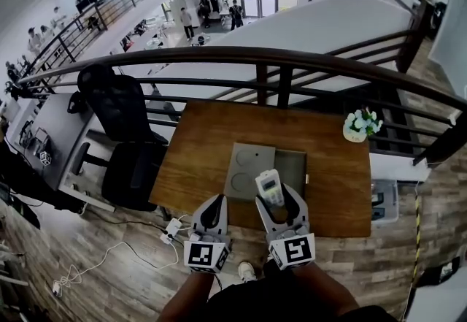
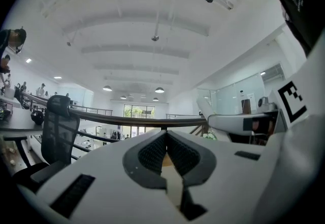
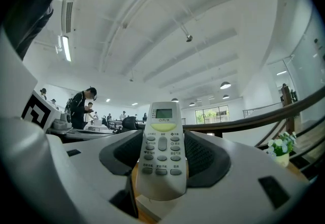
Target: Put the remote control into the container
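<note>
A white remote control [image 1: 269, 188] with a small screen and grey buttons stands upright between the jaws of my right gripper [image 1: 279, 201], which is shut on its lower half. In the right gripper view the remote [image 3: 162, 152] fills the middle, buttons facing the camera, with the right gripper [image 3: 161, 149] closed against both its sides. It hangs over the near edge of a dark grey open container [image 1: 295, 163] on the wooden table [image 1: 211, 138]. My left gripper [image 1: 211, 212] sits left of it, shut and empty, the left gripper [image 2: 166, 142] showing its pads pressed together.
A lighter grey lid-like panel [image 1: 249, 167] with two round recesses lies against the container's left side. A small pot of white flowers [image 1: 360, 125] stands at the table's far right corner. A black office chair [image 1: 120, 131] is left of the table, a railing [image 1: 277, 58] behind it.
</note>
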`<state>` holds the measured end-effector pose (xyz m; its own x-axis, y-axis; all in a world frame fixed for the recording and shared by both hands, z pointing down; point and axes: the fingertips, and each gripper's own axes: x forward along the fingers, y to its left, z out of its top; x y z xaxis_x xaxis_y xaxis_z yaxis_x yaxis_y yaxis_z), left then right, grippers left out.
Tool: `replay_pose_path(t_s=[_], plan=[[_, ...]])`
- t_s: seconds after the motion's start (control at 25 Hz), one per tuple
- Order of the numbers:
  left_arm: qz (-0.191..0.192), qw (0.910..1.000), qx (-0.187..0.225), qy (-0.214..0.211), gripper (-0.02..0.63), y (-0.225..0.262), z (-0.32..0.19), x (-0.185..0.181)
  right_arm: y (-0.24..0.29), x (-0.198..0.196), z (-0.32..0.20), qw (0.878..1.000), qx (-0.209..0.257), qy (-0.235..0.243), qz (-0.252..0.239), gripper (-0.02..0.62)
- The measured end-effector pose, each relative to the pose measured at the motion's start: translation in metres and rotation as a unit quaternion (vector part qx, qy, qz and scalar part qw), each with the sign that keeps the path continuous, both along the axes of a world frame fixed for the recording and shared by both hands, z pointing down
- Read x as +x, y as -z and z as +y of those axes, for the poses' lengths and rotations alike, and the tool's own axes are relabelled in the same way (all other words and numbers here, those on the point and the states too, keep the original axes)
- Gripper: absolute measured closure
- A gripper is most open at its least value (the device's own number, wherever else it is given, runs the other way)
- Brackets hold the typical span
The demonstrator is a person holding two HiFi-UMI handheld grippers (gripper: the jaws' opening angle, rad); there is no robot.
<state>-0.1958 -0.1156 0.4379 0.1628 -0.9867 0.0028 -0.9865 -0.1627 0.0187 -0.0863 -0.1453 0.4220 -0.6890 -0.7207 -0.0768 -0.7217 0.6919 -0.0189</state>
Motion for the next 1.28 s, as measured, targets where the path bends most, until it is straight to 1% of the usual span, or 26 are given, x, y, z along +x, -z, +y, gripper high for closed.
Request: replay_pose_path(t_s=[0.16,0.32,0.48,0.76,0.92,1.04,1.12,1.28], plan=[[0.003,0.9999,-0.011,-0.005,0.598,-0.005,-0.021,0.007,-0.006,0.006,-0.025,1.000,-0.013,0.002,-0.004,0.328],[-0.003,0.9997,-0.021,-0.009,0.598,-0.011,-0.042,0.013,-0.012,0.014,-0.049,1.000,-0.025,-0.001,-0.003,0.328],[-0.003,0.9996,-0.025,-0.009,0.598,-0.010,-0.061,0.018,-0.020,0.021,-0.071,0.999,-0.040,0.000,-0.010,0.328],[-0.007,0.9996,-0.027,0.003,0.598,-0.010,-0.092,0.027,-0.030,0.035,-0.102,0.999,-0.043,0.021,0.001,0.328],[-0.004,0.9997,-0.026,-0.005,0.598,-0.012,-0.104,0.036,-0.035,0.043,-0.114,0.999,-0.046,0.019,-0.002,0.328],[-0.003,0.9998,-0.020,-0.007,0.598,-0.017,-0.118,0.037,-0.035,0.042,-0.124,0.999,-0.041,0.019,0.006,0.328],[-0.002,0.9997,-0.023,-0.012,0.598,-0.018,-0.127,0.036,-0.039,0.037,-0.130,0.999,-0.047,0.017,0.008,0.328],[-0.004,0.9991,-0.028,-0.030,0.598,-0.022,-0.142,0.028,-0.043,0.028,-0.141,0.999,-0.052,0.000,0.014,0.328]])
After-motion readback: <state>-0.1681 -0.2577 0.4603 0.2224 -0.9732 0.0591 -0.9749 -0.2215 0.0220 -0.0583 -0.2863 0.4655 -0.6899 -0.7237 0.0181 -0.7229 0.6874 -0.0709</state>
